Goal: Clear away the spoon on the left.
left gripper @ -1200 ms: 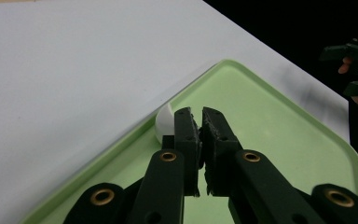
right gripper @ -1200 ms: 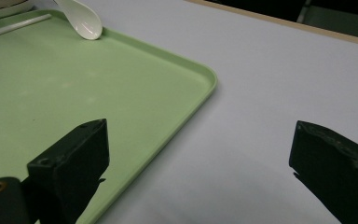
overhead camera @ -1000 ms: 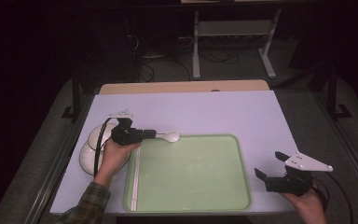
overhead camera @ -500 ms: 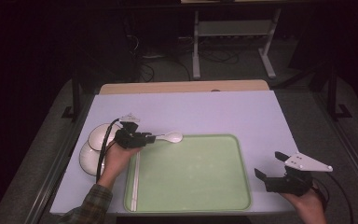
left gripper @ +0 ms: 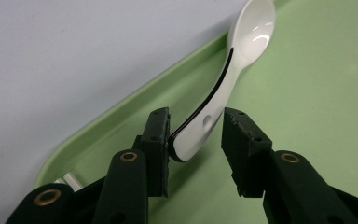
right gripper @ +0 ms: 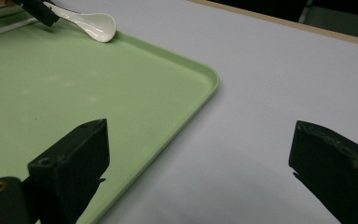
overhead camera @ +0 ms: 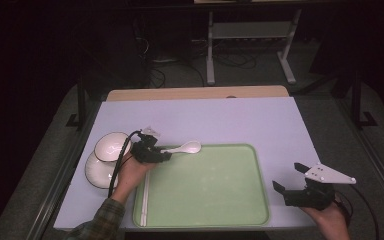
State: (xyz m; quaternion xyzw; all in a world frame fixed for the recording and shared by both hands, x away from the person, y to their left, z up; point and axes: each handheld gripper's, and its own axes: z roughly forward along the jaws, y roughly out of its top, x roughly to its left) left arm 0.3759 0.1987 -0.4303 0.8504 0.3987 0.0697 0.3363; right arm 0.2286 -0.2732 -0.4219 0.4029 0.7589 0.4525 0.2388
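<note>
White glazed ceramic soup spoon with a black-edged handle [left gripper: 223, 88] lying aslant at the far left corner of the pale green plastic tray [left gripper: 307, 93], bowl resting up against the rim, handle end caught between the jaws of the left gripper [left gripper: 196, 135]. Jaws parted rather than clamped: one pad touching the handle's side, the other standing just clear with a gap showing. Judged as the step of placing the spoon on the tray, at the point of letting go or of taking hold; cannot tell which from the contact alone. Next, most likely, either opening wider and backing off along the handle without dragging it, or closing squarely on the handle before any lift. Left hand low over the tray's left edge, gripper pointing right and slightly away, two white round bowls [overhead camera: 111, 146] just behind on the lavender table top [overhead camera: 230, 120]. Right gripper [overhead camera: 286, 177] held idle beside the tray's near right corner, jaws wide apart, holding nothing
</note>
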